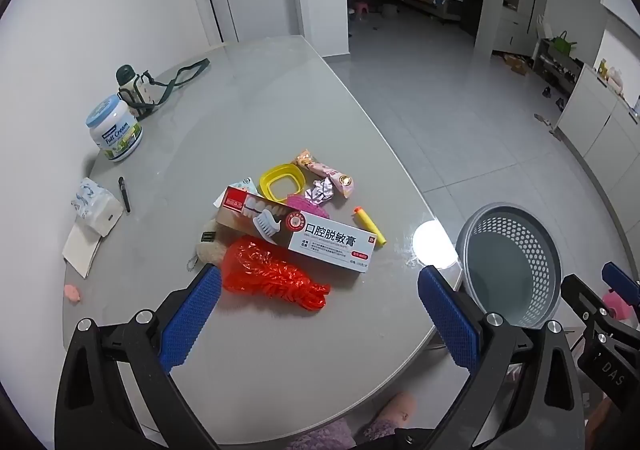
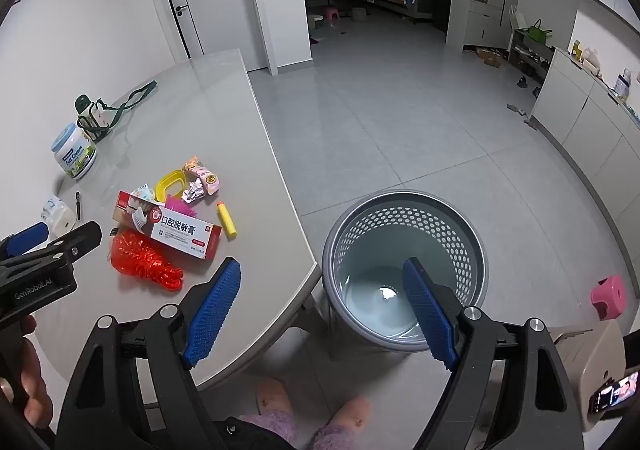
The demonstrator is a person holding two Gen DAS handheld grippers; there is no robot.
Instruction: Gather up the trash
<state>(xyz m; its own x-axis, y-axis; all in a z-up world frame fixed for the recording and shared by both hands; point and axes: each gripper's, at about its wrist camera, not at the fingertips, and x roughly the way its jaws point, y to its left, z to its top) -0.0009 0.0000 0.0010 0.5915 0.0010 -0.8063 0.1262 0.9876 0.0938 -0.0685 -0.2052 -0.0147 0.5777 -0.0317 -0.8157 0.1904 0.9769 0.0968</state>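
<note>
A pile of trash lies on the grey table (image 1: 260,109): a toothpaste box (image 1: 296,232), a red plastic bag (image 1: 268,274), a yellow foam dart (image 1: 370,226), a yellow ring lid (image 1: 282,181), crumpled foil (image 1: 320,191) and a pink snack wrapper (image 1: 328,171). My left gripper (image 1: 320,274) hangs open just short of the red bag, holding nothing. A grey perforated basket (image 2: 440,226) stands on the floor beside the table's corner. My right gripper (image 2: 322,266) is open and empty above the gap between table edge and basket. The box (image 2: 180,230) and bag (image 2: 140,262) lie to its left.
At the table's far left stand a milk powder can (image 1: 115,133), a strapped water bottle (image 1: 134,89), a tissue pack (image 1: 96,205), a pen (image 1: 125,193) and a napkin (image 1: 82,250). A pink stool (image 2: 608,296) is right of the basket. The person's slippers (image 2: 276,398) are below.
</note>
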